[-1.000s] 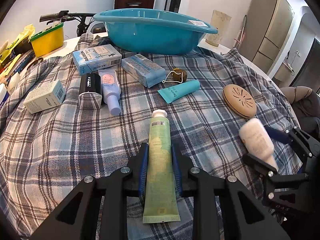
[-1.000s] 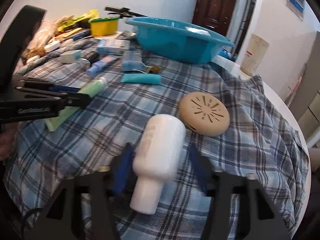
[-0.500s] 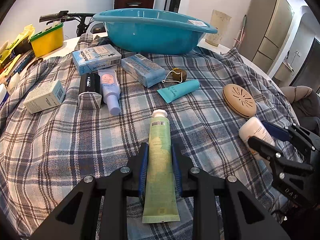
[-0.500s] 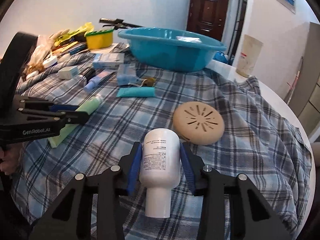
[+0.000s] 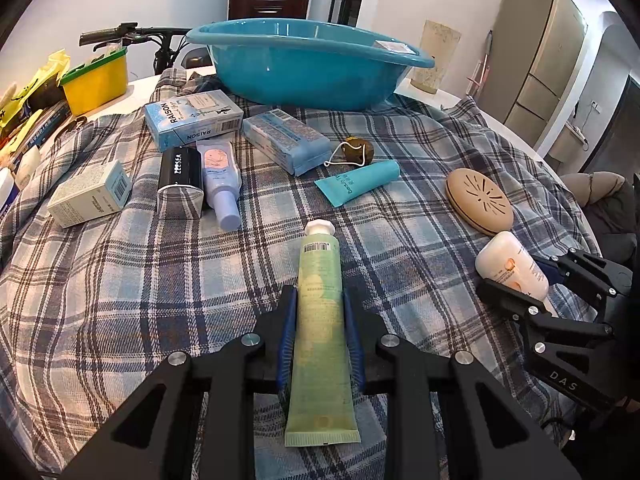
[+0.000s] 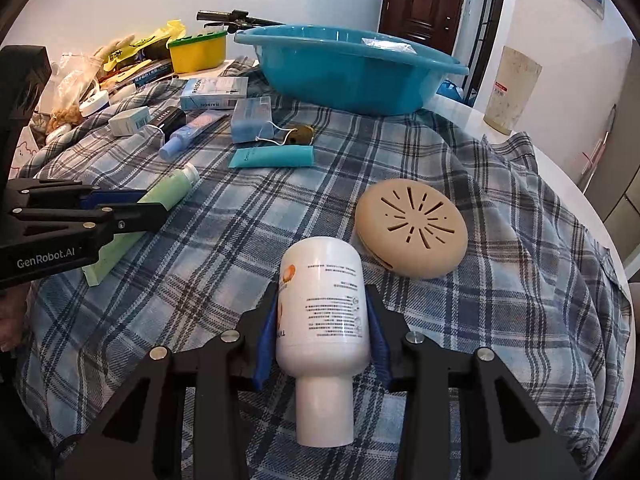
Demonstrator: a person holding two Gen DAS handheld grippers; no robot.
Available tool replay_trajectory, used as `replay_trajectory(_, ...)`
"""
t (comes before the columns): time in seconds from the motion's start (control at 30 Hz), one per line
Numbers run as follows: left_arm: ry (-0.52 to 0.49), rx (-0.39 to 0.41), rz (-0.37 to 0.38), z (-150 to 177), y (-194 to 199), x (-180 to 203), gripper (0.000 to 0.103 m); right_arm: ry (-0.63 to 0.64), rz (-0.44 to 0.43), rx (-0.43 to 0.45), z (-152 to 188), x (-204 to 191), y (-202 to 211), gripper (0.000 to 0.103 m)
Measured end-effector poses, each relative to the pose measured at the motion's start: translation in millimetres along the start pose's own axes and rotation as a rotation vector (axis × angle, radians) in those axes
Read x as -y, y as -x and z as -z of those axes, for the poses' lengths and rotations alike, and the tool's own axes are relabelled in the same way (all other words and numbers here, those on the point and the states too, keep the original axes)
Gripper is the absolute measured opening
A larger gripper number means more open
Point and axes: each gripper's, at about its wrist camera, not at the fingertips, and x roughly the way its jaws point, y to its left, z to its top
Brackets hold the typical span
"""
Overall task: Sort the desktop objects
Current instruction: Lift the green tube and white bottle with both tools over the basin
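Pinching soft green tube, left gripper, right gripper clamping smooth white bottle

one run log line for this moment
left gripper: shut on green tube | right gripper: shut on white bottle | basin: ahead

The inside of the big turquoise plastic basin is mostly hidden behind its near wall; only a pale packet's edge shows above the rim. Left of the basin, the heap of yellow bags and books is too jumbled to tell apart. Print on the white plastic bottle is too small to read.
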Motion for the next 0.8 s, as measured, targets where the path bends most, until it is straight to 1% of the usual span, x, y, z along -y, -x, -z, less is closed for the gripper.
replay_trajectory(0.1,0.003,0.002,-0.001,0.1,0.2,0.8,0.025,0.001,0.002,0.003,-0.1,0.4,0.3,0.038)
replay_trajectory(0.3,0.005,0.007,-0.01,-1.1,2.5,-3.4,0.025,-0.023,0.006,0.062,-2.0,4.5,13.1,0.038)
replay_trajectory(0.43,-0.007,0.038,-0.028,-3.2,11.6,0.1,0.025,-0.037,0.026,0.079,-6.0,7.3,19.0,0.038)
replay_trajectory(0.53,-0.018,0.08,-0.038,-4.6,23.4,3.4,0.025,-0.04,0.041,0.106,-8.8,7.3,28.0,0.038)
replay_trajectory(0.6,-0.024,0.11,-0.05,-5.6,31.6,5.3,0.025,-0.042,0.068,0.137,-11.7,6.7,36.0,0.038)
replay_trajectory(0.67,-0.027,0.148,-0.045,-7.2,41.6,6.6,0.025,-0.045,0.089,0.169,-14.8,6.0,43.9,0.038)
replay_trajectory(0.8,-0.023,0.265,-0.076,-11.5,66.3,9.2,0.025,-0.049,0.133,0.228,-23.4,4.9,57.5,0.038)
